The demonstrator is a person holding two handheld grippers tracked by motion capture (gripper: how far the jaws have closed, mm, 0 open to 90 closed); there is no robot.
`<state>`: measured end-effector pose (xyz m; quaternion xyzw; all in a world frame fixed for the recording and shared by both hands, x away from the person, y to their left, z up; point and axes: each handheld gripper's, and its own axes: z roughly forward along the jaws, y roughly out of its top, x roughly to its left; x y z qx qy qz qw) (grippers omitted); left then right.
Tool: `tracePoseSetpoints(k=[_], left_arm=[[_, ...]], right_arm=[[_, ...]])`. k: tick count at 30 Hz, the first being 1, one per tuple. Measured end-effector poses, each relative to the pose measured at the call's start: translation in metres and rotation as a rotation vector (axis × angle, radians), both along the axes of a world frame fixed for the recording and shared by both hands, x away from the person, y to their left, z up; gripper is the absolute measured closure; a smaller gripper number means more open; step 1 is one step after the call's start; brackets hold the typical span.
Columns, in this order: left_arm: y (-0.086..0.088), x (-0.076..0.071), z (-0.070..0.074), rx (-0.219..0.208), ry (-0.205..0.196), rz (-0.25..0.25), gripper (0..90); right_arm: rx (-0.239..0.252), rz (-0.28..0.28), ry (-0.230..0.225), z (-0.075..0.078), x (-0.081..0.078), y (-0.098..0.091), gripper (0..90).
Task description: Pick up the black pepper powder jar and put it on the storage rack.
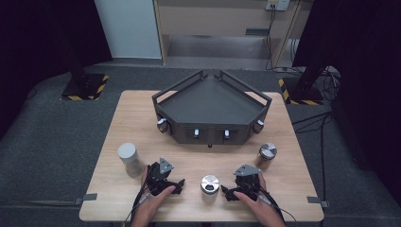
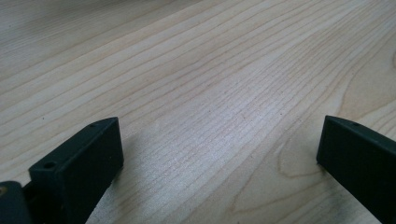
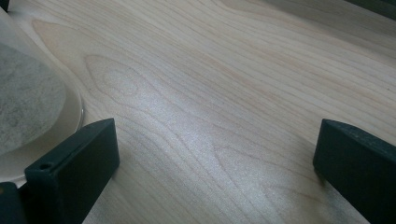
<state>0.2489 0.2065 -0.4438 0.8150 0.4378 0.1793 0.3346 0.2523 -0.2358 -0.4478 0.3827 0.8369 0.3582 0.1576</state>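
Resting on the table (image 1: pixel 283 156), the left gripper (image 1: pixel 171 185) and right gripper (image 1: pixel 231 191) flank the steel canister (image 1: pixel 209 186), staged for approach. Left gripper view: left gripper (image 2: pixel 219 135) released, nothing between the jaws. Right gripper view: right gripper (image 3: pixel 215 135) released, canister (image 3: pixel 32 112) just left of its jaw.

My tabletop (image 1: pixel 189 161) is pale wood with a fine straight grain, smooth, faintly sheened where light falls. My left tongs (image 1: pixel 166 182) and right tongs (image 1: pixel 239 187) look like matt black plastic. The near middle canister (image 1: pixel 209 187) and the right canister (image 1: pixel 266 155) have shiny brushed-metal lids. The left cylinder (image 1: pixel 129 158) looks matt grey-white. The far tray (image 1: pixel 210 106) is dark, dull metal
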Motion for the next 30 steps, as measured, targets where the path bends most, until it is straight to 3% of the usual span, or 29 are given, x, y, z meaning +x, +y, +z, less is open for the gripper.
tracePoseSetpoints(k=[30], left_arm=[[0.0017, 0.0013, 0.0005, -0.002, 0.002, -0.009, 0.0]], right_arm=[[0.0, -0.003, 0.0, 0.0, -0.0006, 0.0002, 0.5]])
